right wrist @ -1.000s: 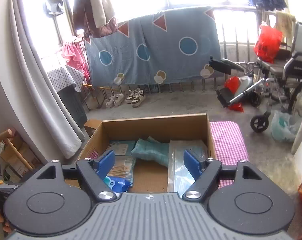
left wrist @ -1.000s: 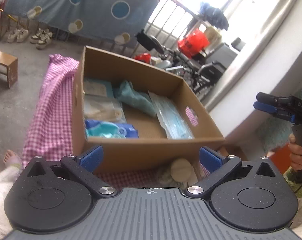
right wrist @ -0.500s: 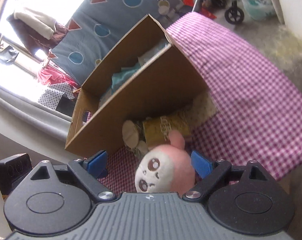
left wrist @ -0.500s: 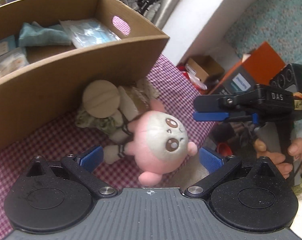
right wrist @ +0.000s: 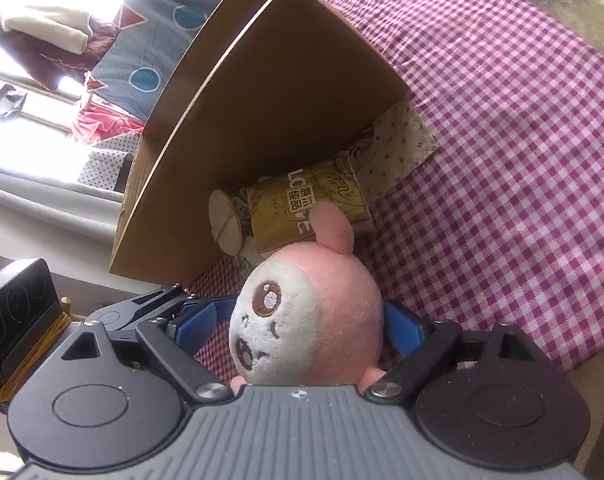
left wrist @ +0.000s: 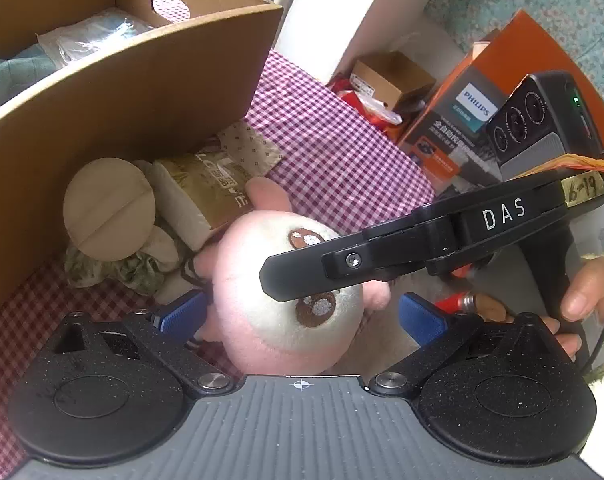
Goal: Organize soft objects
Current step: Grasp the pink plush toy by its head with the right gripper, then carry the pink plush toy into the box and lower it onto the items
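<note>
Plush toy: pink-and-white plush toy (right wrist: pixel 305 320), round head, brown embroidered eyes, open mouth, small pink ears and paws; fabric looks clean and undamaged.
Location: lying on the purple-checked cloth (right wrist: pixel 521 160), near its front edge, just outside the long wall of the cardboard box (left wrist: pixel 114 92), not inside it.
Right gripper: right gripper (right wrist: pixel 302 330) straddles the toy's head, one blue pad at each side; jaws are closing from a wide setting. Whether the pads are pressing yet cannot be confirmed; the plush shows no squeeze, so judged not yet gripped.
Left gripper: left gripper (left wrist: pixel 302 316) is spread wide with the toy's lower body between its blue pads; no contact evident, nothing gripped.
Neighbouring items: gold-printed soft pack (right wrist: pixel 305 208), pale round disc (left wrist: pixel 109 204), crumpled green-patterned cloth (left wrist: pixel 114 272) and a beige dotted cloth (right wrist: pixel 397 140), all bunched against the outer wall of the box, touching or just beside the toy.
Box contents: teal cloth (left wrist: pixel 2 72) and a clear plastic packet (left wrist: pixel 90 36) already lie inside.
Progress: judged partway. Some soft goods are boxed; the plush toy and the cluster beside it remain outside.
Outstanding: secure the toy, lift it over the box wall, then deal with the remaining items.
Risk: two tools crowd one toy; the right tool's arm crosses the left camera's view.
</note>
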A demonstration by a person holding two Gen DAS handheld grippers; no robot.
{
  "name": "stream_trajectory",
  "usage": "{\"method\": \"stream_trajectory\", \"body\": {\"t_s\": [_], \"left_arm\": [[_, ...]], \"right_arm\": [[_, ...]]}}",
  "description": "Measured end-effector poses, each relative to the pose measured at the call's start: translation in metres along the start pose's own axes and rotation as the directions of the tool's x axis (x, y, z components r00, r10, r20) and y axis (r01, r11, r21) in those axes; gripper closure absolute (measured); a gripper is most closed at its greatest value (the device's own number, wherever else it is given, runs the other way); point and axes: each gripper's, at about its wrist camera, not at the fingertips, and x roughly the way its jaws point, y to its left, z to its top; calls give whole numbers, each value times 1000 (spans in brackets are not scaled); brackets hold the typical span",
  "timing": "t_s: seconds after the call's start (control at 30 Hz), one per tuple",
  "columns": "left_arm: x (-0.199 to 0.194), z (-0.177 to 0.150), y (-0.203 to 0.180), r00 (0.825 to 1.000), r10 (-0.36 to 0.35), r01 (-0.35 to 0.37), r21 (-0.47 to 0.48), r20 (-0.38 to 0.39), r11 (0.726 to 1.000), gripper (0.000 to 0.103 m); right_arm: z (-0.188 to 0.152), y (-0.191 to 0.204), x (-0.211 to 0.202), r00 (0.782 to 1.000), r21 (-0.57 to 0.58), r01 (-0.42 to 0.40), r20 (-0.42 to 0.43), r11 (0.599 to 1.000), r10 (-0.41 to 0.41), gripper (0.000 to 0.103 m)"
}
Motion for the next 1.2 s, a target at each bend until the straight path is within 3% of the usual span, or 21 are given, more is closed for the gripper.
{"method": "stream_trajectory", "body": {"t_s": [0.1,0.4,0.6,0.77,0.9,1.03,1.1,1.2], "left_arm": [[5,1,-3,1000,-4,4,3,-11,1000,1],[-17,-3,-9,998,-55,55,-4,31,998,0],[-52,-12,-24,989,-90,85,47,115,995,0],[-96,-15,-33,967,-98,77,96,234,992,0],[-130,-4,-30,945,-57,27,96,322,995,0],[-155,21,-9,924,3,-19,37,382,999,0],[-161,38,7,920,36,-39,1,390,999,0],[-158,67,38,929,85,-65,-68,360,996,0]], "right_arm": [[-2,-5,3,1000,29,-7,-4,1000,8,21],[-14,-2,-19,999,49,-29,34,998,27,23],[-33,25,-51,995,2,-29,97,1000,28,23],[-35,75,-76,985,-98,-31,163,995,47,23],[-11,118,-82,981,-222,-46,172,974,85,24],[31,162,-70,983,-338,-74,133,938,126,24],[58,180,-56,986,-387,-86,101,918,135,24],[102,200,-24,992,-417,-101,31,903,126,24]]}}
